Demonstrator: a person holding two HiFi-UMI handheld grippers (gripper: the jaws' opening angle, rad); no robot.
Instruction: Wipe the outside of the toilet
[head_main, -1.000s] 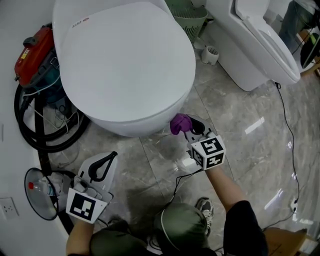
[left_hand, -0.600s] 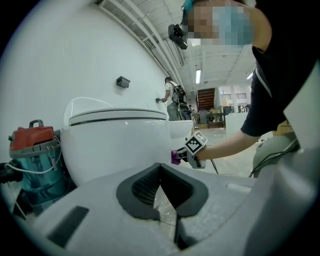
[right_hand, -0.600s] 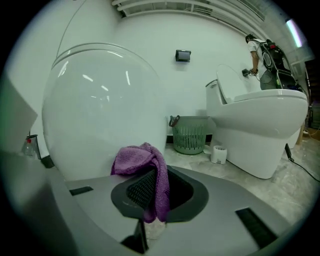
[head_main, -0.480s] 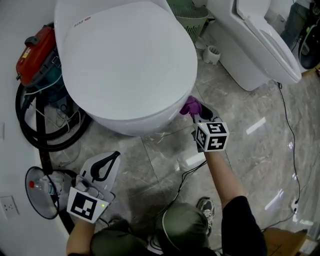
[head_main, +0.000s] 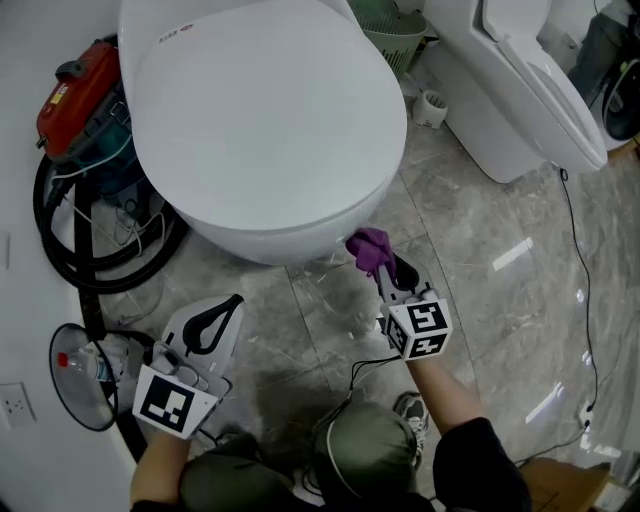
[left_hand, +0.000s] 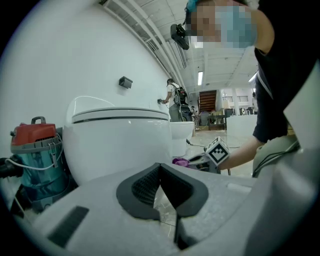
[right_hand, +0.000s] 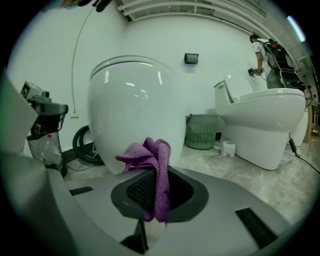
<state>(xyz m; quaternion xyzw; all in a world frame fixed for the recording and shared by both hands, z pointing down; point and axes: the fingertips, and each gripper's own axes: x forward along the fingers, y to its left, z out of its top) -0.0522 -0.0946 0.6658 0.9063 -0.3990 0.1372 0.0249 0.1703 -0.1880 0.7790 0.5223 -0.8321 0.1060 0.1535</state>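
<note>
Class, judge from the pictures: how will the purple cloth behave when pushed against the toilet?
Probably floppy: the purple cloth droops in folds from the right tool. Likely light, held by one pinch. It should squash against the toilet.

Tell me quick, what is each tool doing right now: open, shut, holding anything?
Left tool: shut, empty.
Right tool: shut on the cloth.

Bright, even light falls from the ceiling strip lights (left_hand: 200, 78), so shadows stay soft, while the polished floor (head_main: 470, 230) throws back white streaks of glare and the toilet (head_main: 270, 120) carries pale highlights. My two gripper views are fisheye, bowed and black at the corners, with my fingers (right_hand: 135, 192) looming close and slightly soft.
</note>
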